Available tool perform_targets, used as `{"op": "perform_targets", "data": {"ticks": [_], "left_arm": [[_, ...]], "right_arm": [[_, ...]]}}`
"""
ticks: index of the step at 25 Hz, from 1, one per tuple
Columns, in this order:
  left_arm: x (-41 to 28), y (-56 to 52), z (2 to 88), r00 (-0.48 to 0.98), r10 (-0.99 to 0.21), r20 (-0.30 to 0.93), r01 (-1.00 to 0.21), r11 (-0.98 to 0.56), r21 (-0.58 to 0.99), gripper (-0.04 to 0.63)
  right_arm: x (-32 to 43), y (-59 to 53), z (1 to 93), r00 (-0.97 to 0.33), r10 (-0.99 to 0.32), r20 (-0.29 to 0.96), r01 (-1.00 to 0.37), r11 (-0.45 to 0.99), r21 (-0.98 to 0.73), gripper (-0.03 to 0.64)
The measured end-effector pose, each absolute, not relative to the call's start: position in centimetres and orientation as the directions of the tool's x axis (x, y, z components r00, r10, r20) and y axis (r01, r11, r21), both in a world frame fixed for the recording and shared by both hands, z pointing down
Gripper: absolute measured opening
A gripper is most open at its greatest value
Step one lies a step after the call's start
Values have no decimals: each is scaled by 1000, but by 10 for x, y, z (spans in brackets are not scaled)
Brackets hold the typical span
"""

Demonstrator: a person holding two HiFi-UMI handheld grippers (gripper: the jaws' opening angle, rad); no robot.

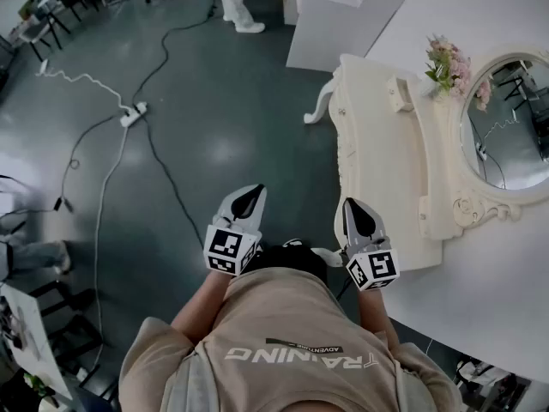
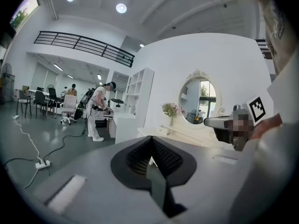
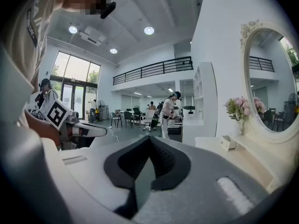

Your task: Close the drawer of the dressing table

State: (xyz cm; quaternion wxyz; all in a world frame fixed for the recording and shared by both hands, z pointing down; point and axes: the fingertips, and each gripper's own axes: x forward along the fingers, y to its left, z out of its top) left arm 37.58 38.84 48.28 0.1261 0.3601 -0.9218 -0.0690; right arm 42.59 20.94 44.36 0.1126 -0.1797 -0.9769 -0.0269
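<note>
The head view looks steeply down from above, the dressing table (image 1: 377, 144) at its right. Each gripper view looks level, close along its fingers (image 2: 135, 160); both share the mirror (image 2: 198, 99).

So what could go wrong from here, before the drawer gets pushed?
1. A cable trails over the floor towards the person's feet; a step could snag it.
2. Flowers stand on the table by the mirror; a hard shove might rock them.
3. The left gripper and right gripper are shut and clear of the table, and the drawer front isn't visible, so a push might miss.
</note>
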Motion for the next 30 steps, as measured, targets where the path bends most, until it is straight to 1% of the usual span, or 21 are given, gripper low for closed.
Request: {"op": "perform_targets", "data": {"ticks": [6,12,17,20,24,28,30], "left_arm": [[376,390,485,-708,-682,181,-648,730,218,18],[363,395,479,-721,-672,170,-637,739,220,18],[354,393,484,-705,-681,198,-641,732,231,18],[346,385,493,-689,-689,223,-646,724,243,18],[328,371,496,-669,-701,247,-657,713,246,18],[285,369,484,-687,-678,261,-638,735,231,17],[264,368,474,-692,-674,259,-635,739,227,18]], "right_arm": [[428,215,442,-911,346,224,360,933,24,2],[424,217,441,-913,338,227,363,929,74,2],[417,214,447,-913,329,239,344,939,22,2],[408,210,459,-905,330,267,343,939,2,2],[386,203,474,-894,338,294,346,938,-25,2],[339,191,482,-893,340,294,342,938,-44,2],[312,183,478,-902,333,274,335,941,-43,2]]}}
